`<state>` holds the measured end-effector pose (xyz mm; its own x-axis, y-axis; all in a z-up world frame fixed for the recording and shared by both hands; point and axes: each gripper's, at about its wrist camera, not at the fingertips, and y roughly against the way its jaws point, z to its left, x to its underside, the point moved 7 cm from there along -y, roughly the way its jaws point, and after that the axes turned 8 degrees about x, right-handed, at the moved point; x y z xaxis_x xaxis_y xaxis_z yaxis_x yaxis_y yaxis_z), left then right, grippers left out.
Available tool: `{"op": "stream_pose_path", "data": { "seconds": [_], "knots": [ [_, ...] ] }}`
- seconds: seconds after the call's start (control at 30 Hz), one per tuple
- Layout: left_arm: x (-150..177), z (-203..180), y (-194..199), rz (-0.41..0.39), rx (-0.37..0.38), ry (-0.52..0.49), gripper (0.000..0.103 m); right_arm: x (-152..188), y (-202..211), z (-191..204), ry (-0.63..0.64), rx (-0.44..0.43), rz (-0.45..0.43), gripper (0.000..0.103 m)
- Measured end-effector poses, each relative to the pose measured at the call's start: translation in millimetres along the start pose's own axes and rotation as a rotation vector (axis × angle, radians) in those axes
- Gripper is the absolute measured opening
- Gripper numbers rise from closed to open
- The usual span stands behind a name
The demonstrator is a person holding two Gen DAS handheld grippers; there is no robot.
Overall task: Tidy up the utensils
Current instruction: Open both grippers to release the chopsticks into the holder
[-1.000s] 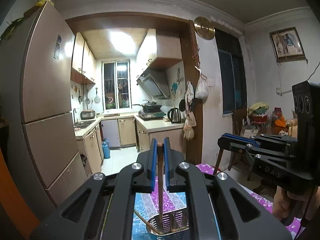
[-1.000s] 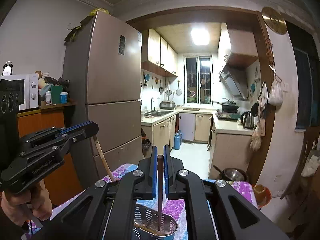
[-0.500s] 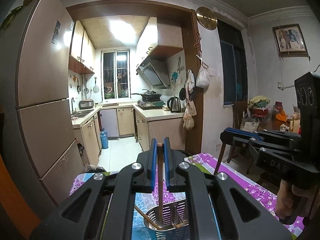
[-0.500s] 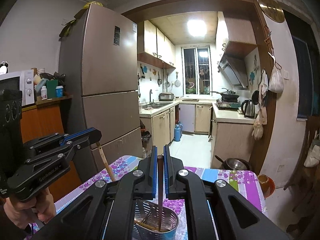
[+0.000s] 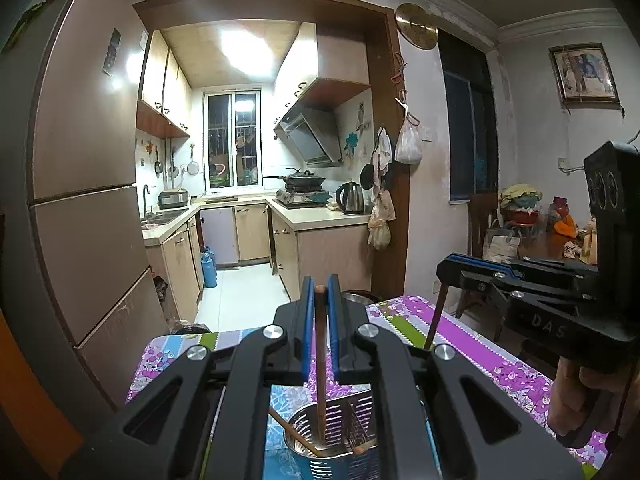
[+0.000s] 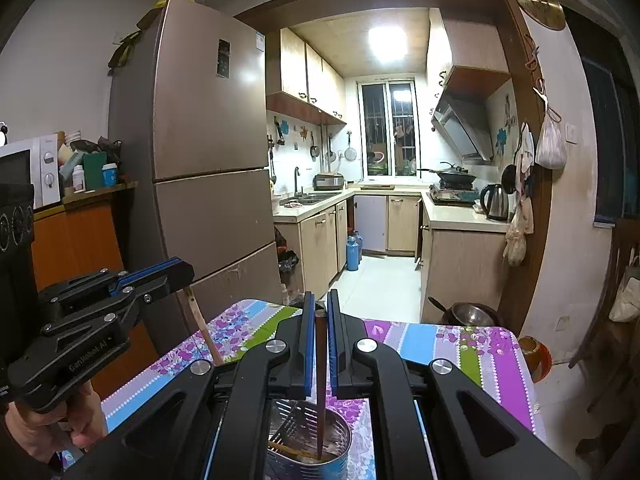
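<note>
- Low centre of each wrist view: the perforated metal utensil holder [image 5: 340,436] [image 6: 308,440] stands on the surface [image 5: 472,340], already containing loose chopsticks.
- The left gripper [image 5: 319,320] is clamped on a wooden chopstick [image 5: 320,360] near its top; the lower end is inside the holder.
- The right gripper [image 6: 319,332] is likewise closed on a darker chopstick [image 6: 321,376].
- Handling judgement: light, stiff, smooth sticks; a grip near the top end suits vertical insertion, though they may pivot between the jaws.
- Far field: kitchen.
</note>
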<state>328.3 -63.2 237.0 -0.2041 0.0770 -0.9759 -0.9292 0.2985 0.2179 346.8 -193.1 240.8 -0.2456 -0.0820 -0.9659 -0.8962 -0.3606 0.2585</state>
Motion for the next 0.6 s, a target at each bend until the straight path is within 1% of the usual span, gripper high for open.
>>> {"op": "stream_pose_path", "data": {
  "seconds": [0.17, 0.23, 0.3, 0.4, 0.5, 0.57, 0.6],
  "knots": [
    [0, 2, 0, 0.007, -0.004, 0.011, 0.006, 1, 0, -4, -0.02, -0.007, 0.008, 0.008],
    [-1, 2, 2, 0.005, -0.007, 0.012, 0.007, 0, 4, -4, -0.022, -0.003, -0.001, 0.025],
    [-1, 3, 5, 0.0, -0.009, 0.013, 0.011, -3, 10, -5, -0.024, -0.001, -0.012, 0.031],
    [-5, 0, 12, -0.01, -0.009, 0.01, 0.017, -9, 20, -2, -0.018, 0.001, -0.027, 0.034],
    [-8, -4, 23, -0.024, -0.009, 0.008, 0.022, -16, 37, 0, -0.016, 0.005, -0.047, 0.034],
    [-10, -7, 36, -0.038, -0.006, 0.012, 0.025, -20, 61, 1, -0.003, 0.005, -0.062, 0.035],
    [-10, -9, 48, -0.05, 0.002, 0.019, 0.03, -20, 72, 1, 0.007, 0.006, -0.069, 0.035]
  ]
}}
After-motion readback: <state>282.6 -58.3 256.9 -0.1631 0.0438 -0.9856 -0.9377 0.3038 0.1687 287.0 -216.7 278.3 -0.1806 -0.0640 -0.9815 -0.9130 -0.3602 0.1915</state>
